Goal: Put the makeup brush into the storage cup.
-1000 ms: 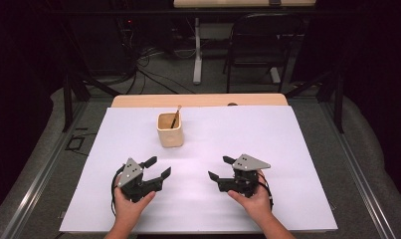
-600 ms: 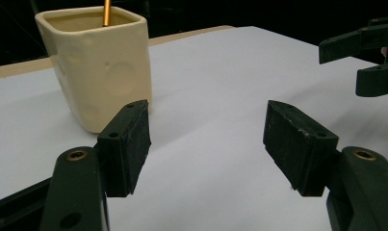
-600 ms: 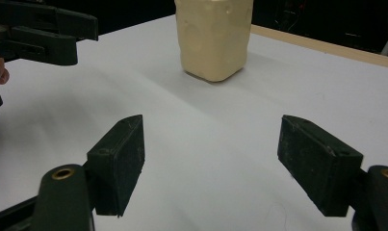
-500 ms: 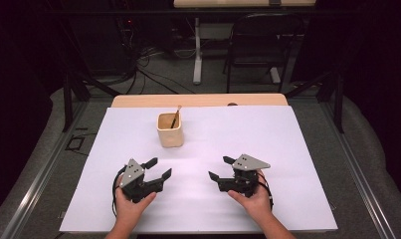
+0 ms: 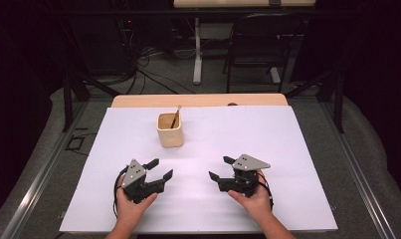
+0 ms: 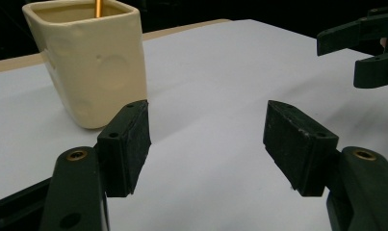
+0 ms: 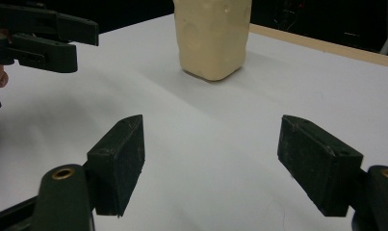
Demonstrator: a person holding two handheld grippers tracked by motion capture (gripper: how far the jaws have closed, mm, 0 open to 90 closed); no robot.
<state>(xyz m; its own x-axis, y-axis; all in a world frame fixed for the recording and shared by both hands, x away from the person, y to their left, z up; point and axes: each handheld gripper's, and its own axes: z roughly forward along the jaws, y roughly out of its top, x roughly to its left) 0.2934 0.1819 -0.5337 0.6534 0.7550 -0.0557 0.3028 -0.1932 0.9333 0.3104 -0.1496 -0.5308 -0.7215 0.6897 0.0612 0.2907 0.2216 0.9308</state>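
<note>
Left hand-held gripper [image 5: 158, 170]: black body, grey three-cornered top plate, black cable looped at the rear. Right hand-held gripper [image 5: 222, 168]: same build, same grey plate. Jaw pads [image 6: 129, 144] are black rectangular blocks with small recessed holes, scuffed. Brass-coloured bushings sit in the jaw arms. Forearms bare, no sleeves visible.

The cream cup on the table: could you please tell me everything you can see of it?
The cream cup is a squarish, round-cornered holder, glossy like ceramic, with faint round dimples on its sides. It stands upright on the white table cover, towards the far side, left of centre. A thin brown stick leans inside it, its top poking above the rim. Both sets of tongs, left and right, stand open nearer the person, well clear of it.
</note>
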